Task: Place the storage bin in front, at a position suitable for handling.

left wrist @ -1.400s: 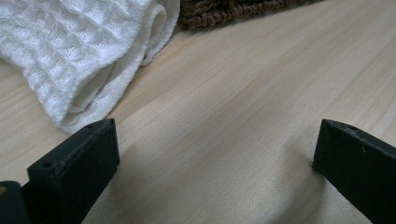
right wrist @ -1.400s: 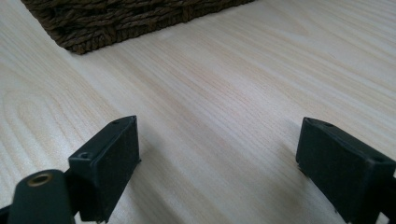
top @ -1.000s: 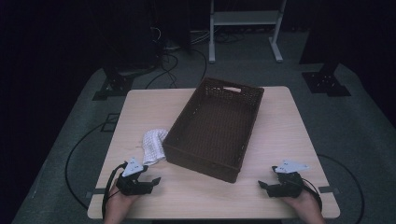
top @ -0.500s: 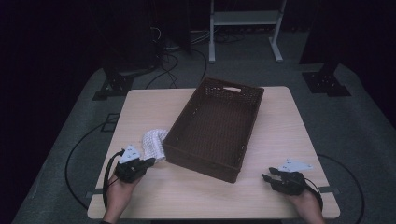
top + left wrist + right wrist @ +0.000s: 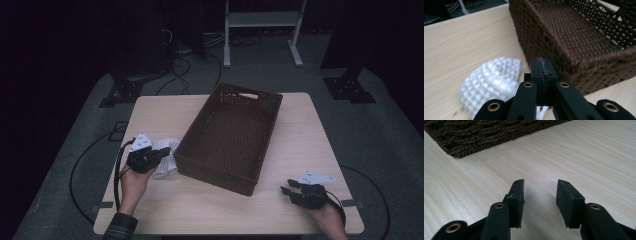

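Leftmost, the left tongs (image 5: 161,152) sit pressed together with nothing between them, above the white cloth (image 5: 167,159) lying on the desk (image 5: 300,140) just beside the brown basket (image 5: 227,137); right tongs (image 5: 286,186) stand apart, nothing between them

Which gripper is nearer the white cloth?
Left. The left gripper is right at the white cloth, beside the basket; the right gripper sits across the table, past the basket's near corner.
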### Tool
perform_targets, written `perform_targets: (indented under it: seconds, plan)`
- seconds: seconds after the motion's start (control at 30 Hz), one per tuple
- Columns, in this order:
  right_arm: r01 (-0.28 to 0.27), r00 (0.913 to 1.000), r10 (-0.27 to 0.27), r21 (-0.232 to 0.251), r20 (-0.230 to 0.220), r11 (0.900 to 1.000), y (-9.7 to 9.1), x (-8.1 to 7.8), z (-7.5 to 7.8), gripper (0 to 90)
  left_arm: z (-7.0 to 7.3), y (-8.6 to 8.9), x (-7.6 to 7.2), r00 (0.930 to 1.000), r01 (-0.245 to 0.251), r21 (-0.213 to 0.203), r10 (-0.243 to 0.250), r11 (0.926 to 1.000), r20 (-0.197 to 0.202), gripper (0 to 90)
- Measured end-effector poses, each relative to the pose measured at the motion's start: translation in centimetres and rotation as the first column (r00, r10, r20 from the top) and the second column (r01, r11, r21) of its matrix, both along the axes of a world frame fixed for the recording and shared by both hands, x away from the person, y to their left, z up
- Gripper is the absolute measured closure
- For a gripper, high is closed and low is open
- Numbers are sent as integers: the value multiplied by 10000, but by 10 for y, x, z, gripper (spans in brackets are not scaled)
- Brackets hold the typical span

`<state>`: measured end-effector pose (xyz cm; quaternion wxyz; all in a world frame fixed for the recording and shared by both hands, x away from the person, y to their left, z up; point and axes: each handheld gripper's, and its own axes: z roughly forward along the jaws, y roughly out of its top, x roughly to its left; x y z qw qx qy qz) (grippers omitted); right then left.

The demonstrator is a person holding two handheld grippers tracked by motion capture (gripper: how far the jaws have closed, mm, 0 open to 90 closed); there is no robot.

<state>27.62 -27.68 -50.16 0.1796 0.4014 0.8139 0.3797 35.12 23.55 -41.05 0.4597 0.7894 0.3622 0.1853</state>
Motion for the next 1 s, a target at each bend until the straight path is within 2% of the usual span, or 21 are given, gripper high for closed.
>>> perform_targets:
  seconds: [0.2,0.4,0.57,0.67,0.87,0.93,0.97,1.0]
  plan:
    - [-19,10000,19,30,9,10000,0,-1,-1,529,-3,-5,1,9993,348,-90,-349,9994,-93,900]
    - [35,9999,-33,111,-133,9999,-1,2,0,477,-3,-6,0,9988,463,-146,-465,9988,-152,900]
    - [310,9993,-318,396,202,9987,-4,7,12,497,-2,-7,-2,9983,539,-223,-544,9983,-230,900]
    - [564,9980,-580,579,267,9967,-7,14,19,532,-2,-8,-3,9979,600,-213,-606,9980,-244,900]
    - [932,9944,-958,569,453,9940,-5,32,36,634,-1,-13,-7,9961,828,-225,-834,9963,-303,900]
    - [967,9937,-997,598,504,9935,-5,36,38,660,-2,-13,-8,9959,844,-346,-855,9958,-308,900]
    - [992,9933,-1025,621,531,9931,-2,45,43,718,-3,-13,-8,9948,914,-506,-934,9945,-394,900]
    - [978,9930,-1017,651,604,9931,-1,48,45,739,-3,-14,-9,9944,936,-604,-963,9938,-427,900]
